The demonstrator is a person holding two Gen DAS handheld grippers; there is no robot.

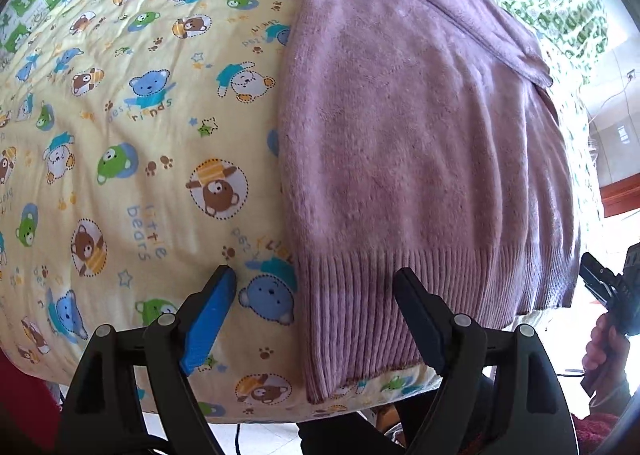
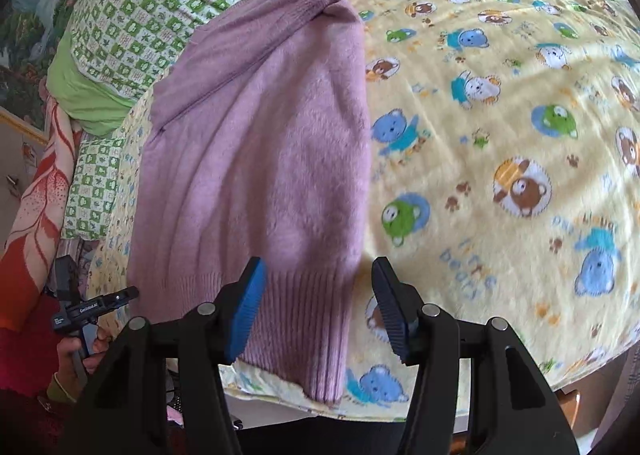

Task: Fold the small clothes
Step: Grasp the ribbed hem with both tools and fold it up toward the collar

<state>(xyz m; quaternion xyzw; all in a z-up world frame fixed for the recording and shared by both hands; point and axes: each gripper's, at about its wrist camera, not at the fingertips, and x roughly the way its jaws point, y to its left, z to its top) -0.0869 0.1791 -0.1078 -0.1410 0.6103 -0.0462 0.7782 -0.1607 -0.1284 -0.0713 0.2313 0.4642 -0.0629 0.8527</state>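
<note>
Left hand-held gripper (image 1: 316, 287), right hand-held gripper (image 2: 318, 279) both hovering, jaws apart, over sweater (image 1: 420, 135) hem; next: grasping hem, folding upward.

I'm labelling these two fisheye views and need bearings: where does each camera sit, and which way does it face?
Left wrist: sits behind the open left gripper, facing the purple sweater along its ribbed hem; the person's other hand shows at right.
Right wrist: sits behind the open right gripper, facing the same hem.
Shared: sweater and yellow bear-print blanket.
</note>
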